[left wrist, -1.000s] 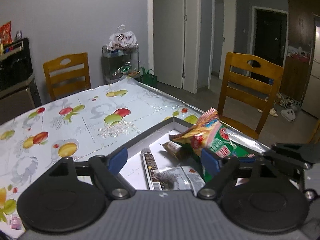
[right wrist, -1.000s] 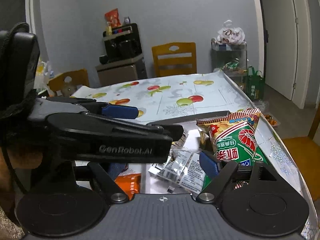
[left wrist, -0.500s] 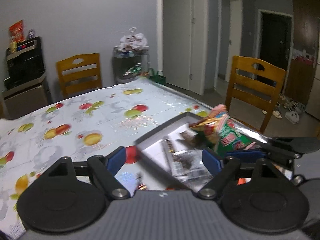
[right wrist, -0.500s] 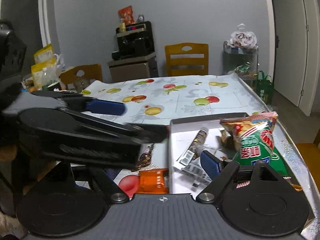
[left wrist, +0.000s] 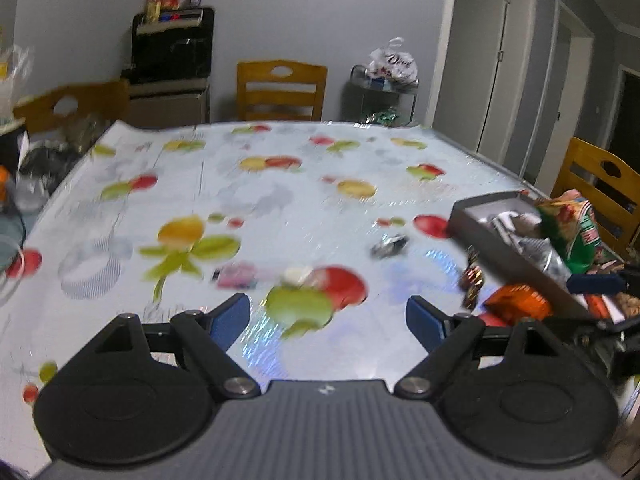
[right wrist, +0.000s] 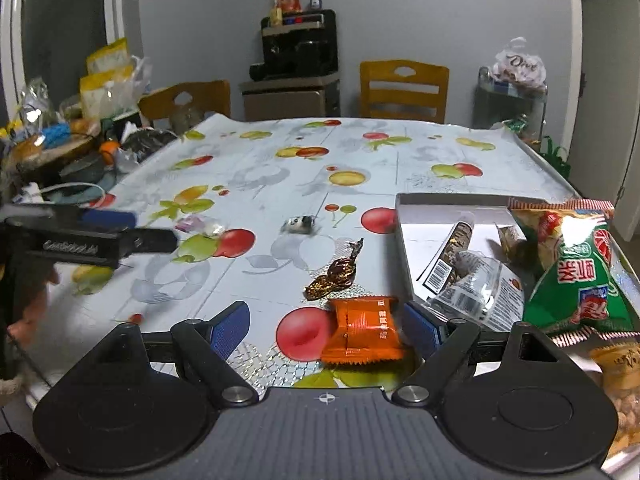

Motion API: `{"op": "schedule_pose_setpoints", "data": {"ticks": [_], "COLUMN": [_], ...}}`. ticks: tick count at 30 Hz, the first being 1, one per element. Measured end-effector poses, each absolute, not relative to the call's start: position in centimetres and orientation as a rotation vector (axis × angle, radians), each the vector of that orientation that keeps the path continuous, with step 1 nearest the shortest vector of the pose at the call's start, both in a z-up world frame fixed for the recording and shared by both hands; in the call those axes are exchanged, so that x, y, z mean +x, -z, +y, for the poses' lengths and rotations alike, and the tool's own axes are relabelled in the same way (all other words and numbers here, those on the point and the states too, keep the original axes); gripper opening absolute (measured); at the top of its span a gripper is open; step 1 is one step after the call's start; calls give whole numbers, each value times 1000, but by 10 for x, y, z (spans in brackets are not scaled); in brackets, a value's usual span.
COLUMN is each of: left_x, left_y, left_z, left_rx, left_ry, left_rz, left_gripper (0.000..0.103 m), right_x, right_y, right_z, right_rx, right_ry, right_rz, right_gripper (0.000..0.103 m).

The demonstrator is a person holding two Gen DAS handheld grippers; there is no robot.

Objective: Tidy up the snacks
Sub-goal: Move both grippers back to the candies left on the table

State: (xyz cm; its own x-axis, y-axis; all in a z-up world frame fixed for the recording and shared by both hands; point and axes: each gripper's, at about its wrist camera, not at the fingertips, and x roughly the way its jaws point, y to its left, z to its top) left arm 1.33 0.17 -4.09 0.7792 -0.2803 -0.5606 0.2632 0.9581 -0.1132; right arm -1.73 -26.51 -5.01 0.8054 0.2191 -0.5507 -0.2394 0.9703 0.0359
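Mostly the two views are filled by a table point(right wrist: 280, 184) covered with a pale cloth printed with fruit. On its right side lies a shallow grey tray point(right wrist: 440, 200) with a white floor, and snacks are already in it: a big green and red crisp bag point(right wrist: 576, 276) leans at the tray's right side, a clear wrapper with a barcode point(right wrist: 472, 292) lies near its front, and a long thin stick packet point(right wrist: 460, 240) lies on the white floor behind that. Outside the tray, on the cloth, there are smaller things. An orange packet point(right wrist: 364, 332) lies just beside the tray's front left corner, between the blue pads of the right gripper point(right wrist: 326, 330), whose jaws stand wide apart and do not press on it. A brown foil candy point(right wrist: 336, 272) lies a little further back, apart from the orange packet. A small silver and black wrapper point(right wrist: 300, 224) lies near the middle of the table, and a pinkish wrapped sweet point(right wrist: 200, 226) lies left of it. The left gripper point(left wrist: 328, 320) is also wide open and holds nothing (its view is blurred); it hangs above bare cloth, with the pinkish sweet ahead of its left pad and the tray far to its right.
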Motion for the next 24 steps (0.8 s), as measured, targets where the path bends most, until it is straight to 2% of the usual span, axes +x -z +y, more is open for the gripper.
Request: {"op": "schedule_pose_setpoints", "data": {"ticks": [13, 17, 24], "left_x": [18, 17, 17], "left_y": [47, 48, 45], "left_z": [15, 13, -15], "left_rx": [45, 38, 61], "left_ry": [272, 280, 331], "left_rz": [592, 596, 592], "left_gripper": [86, 86, 86], "right_x": [17, 6, 10], "right_y": [75, 68, 63], "right_z": [-241, -244, -247], "right_rx": [-84, -10, 16], "right_ry": [-210, -328, -272], "right_rz": [688, 644, 638], "right_gripper": [84, 78, 78]}}
